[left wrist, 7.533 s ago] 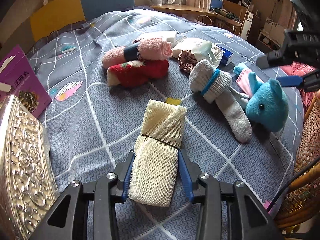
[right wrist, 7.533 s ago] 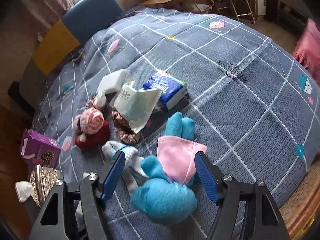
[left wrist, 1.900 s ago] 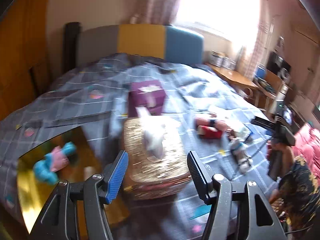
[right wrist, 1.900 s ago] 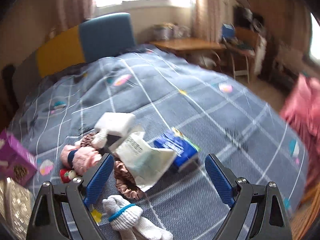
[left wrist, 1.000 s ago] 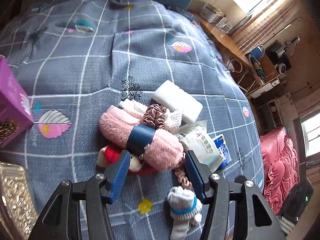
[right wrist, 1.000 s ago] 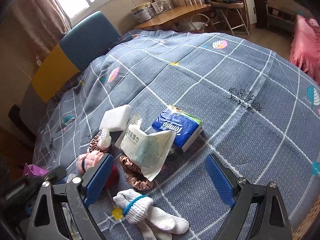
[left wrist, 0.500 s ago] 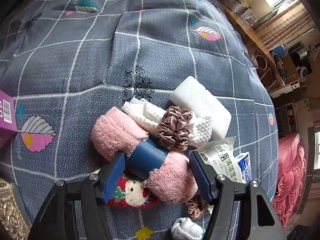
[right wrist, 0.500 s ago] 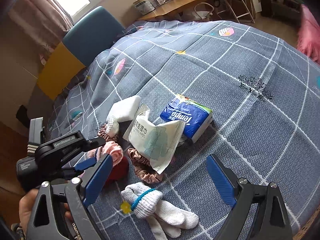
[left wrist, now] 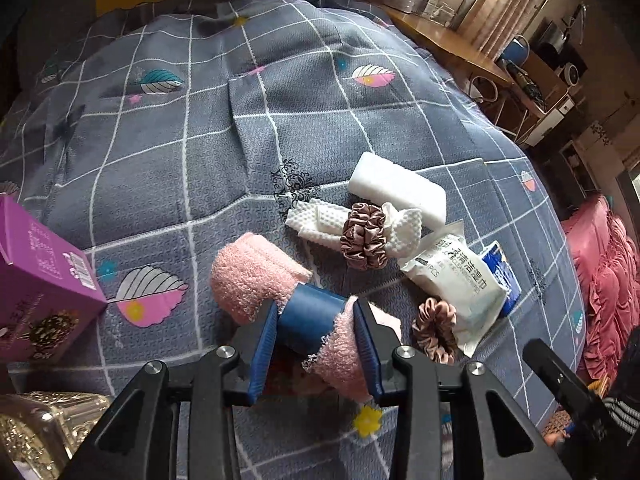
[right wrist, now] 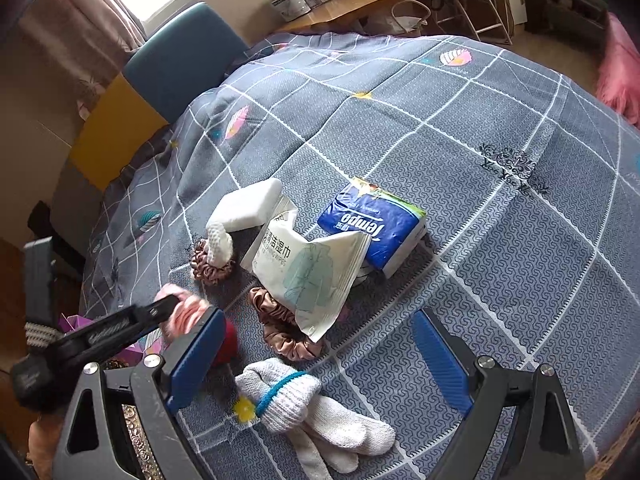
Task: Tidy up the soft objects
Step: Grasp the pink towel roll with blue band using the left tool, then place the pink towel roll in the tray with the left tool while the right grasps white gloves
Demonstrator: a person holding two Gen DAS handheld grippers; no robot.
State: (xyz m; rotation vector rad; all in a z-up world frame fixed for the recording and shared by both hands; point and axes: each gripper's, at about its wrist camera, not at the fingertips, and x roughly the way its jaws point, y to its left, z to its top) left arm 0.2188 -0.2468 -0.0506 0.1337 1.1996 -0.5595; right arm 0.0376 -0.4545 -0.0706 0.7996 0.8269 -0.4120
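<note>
The rolled pink towel [left wrist: 256, 276], cinched by a blue band [left wrist: 310, 316], lies on the near part of the grey quilt [left wrist: 200, 120], and the left gripper [left wrist: 316, 344] has it straddled: the jaws are closing, blue pads flanking the band, fluff bunching against the right pad. A good grip, by the look of it, wants the squeeze on the firm band, not the loose ends, and a straight lift clear of the red item underneath. Just right lie a brown scrunchie [left wrist: 434, 330] and a wipes pack [left wrist: 456, 276]. The right gripper [right wrist: 320, 356] hangs wide open and empty above the banded white gloves [right wrist: 304, 404].
</note>
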